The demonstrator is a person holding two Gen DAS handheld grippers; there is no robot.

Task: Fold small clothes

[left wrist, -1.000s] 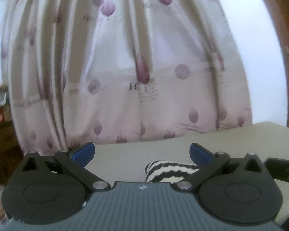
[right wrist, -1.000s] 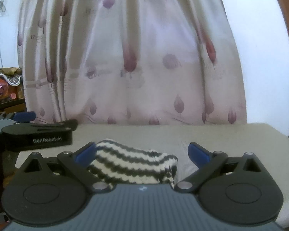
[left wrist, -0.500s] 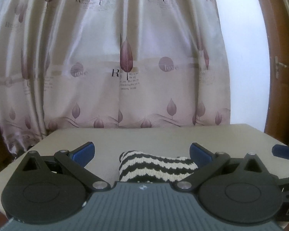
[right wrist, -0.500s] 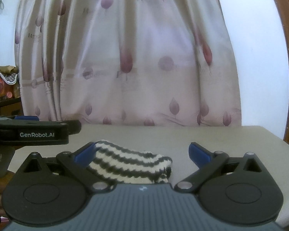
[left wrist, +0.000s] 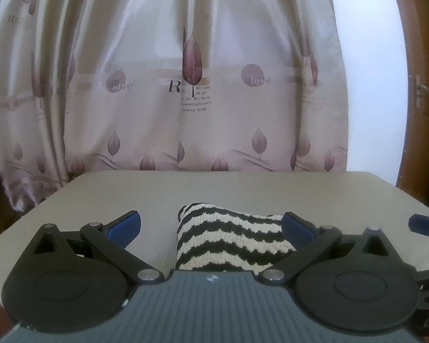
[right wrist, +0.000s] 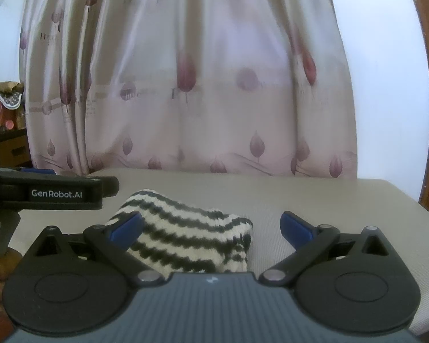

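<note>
A small black-and-white striped knit garment (left wrist: pixel 228 240) lies bunched on the beige table (left wrist: pixel 146 194). My left gripper (left wrist: pixel 211 225) is open and empty, with the garment just ahead between its blue fingertips, toward the right one. In the right wrist view the same garment (right wrist: pixel 186 240) sits toward the left fingertip of my open, empty right gripper (right wrist: pixel 211 225). The left gripper's body (right wrist: pixel 51 193) shows at the left of that view. A blue fingertip (left wrist: pixel 426 224) of the right gripper shows at the right of the left wrist view.
A pink curtain (left wrist: pixel 191 85) with leaf prints hangs right behind the table's far edge. A brown wooden door (left wrist: pixel 423 85) stands at the right. A cluttered shelf (right wrist: pixel 3 114) is at the far left.
The left gripper has swung right and come to face the curtain squarely; the garment has shifted toward the middle of its view. The right gripper has barely moved. Both stay open.
</note>
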